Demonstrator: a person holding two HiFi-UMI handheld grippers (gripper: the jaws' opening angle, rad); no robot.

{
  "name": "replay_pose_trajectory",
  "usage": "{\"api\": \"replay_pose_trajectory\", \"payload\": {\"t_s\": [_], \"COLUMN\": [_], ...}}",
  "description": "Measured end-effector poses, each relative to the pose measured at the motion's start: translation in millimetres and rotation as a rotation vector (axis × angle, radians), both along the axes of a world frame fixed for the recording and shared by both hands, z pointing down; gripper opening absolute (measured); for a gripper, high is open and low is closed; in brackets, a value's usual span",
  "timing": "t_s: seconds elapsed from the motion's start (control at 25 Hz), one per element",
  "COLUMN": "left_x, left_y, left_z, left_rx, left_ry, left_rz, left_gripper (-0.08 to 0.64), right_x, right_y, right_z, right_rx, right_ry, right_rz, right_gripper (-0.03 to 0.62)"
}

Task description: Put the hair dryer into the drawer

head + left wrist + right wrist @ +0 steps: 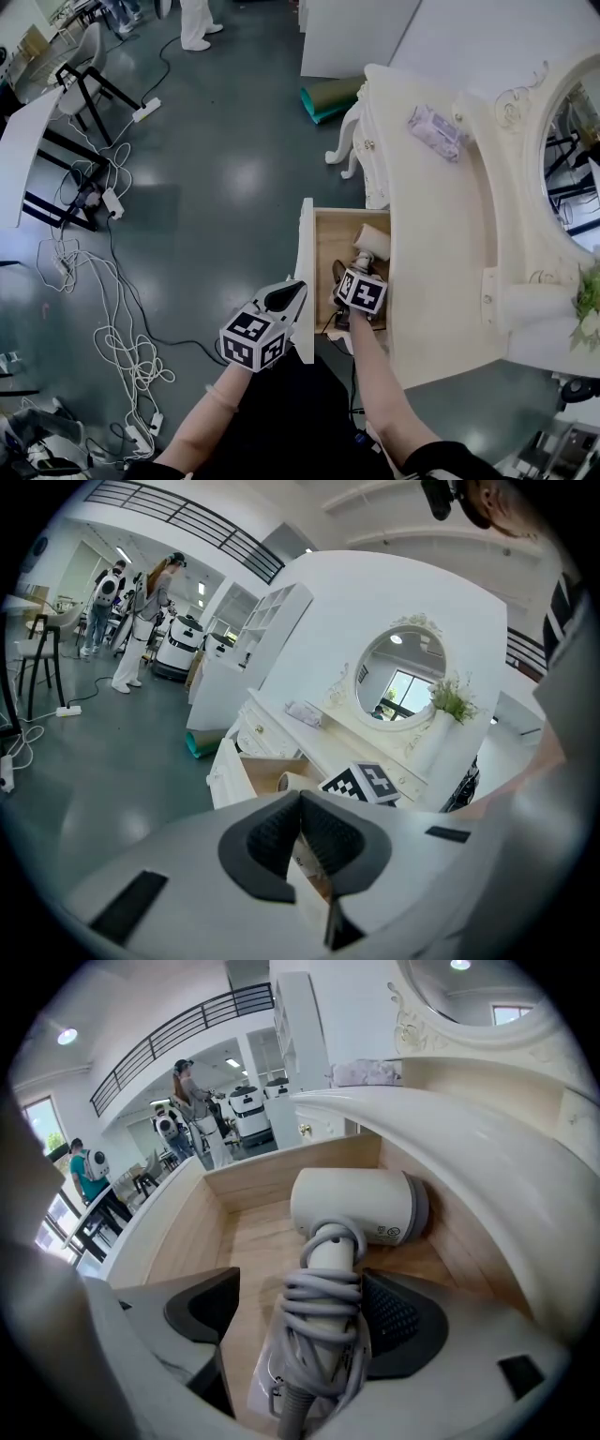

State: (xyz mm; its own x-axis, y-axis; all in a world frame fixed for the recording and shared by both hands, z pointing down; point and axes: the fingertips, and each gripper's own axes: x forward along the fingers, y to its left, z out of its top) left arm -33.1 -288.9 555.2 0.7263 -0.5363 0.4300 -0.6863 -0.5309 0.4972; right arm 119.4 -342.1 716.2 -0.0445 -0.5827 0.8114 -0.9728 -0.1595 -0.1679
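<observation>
The hair dryer (361,1206) lies inside the drawer (178,1232), with the cord wound on its handle. The right tool (298,1296) stands spread around that handle; one pad perhaps touches it. Draw this tool straight out, clear of the cord. The left tool (300,806), pressed together, is beside the drawer front.

the floor (216,169) is dark grey and glossy, with pale patches of reflected light on it. white cables (103,309) loop across it at the left, near a power strip (147,110) and a white table (23,141) on black legs. a cream dressing table (441,244) with carved curls stands against a white wall (469,37); its oval mirror (401,679) shows a bright window. a green rolled mat (330,97) lies by its leg. high up runs a dark balcony railing (187,522), and a round ceiling lamp (67,1036) glows.
</observation>
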Motion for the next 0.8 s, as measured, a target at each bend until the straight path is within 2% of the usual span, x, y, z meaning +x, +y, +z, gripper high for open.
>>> {"api": "replay_pose_trajectory", "payload": {"t_s": [0.4,0.64,0.8], "left_x": [8,12,16], "left_y": [20,33,40], "left_z": [-6,-11,-17], "left_rx": [0.030,0.050,0.070], "left_ry": [-0.008,-0.006,-0.006], "left_rz": [0.026,0.027,0.022], "left_gripper": [0.014,0.014,0.014], "right_x": [-12,-23,-35], "right_y": [9,25,41], "right_z": [-33,-59,-86], "right_rx": [0.082,0.138,0.198], "right_ry": [-0.016,-0.075,-0.164], "right_rz": [-0.044,-0.071,-0.094], "right_gripper": [0.396,0.396,0.396]}}
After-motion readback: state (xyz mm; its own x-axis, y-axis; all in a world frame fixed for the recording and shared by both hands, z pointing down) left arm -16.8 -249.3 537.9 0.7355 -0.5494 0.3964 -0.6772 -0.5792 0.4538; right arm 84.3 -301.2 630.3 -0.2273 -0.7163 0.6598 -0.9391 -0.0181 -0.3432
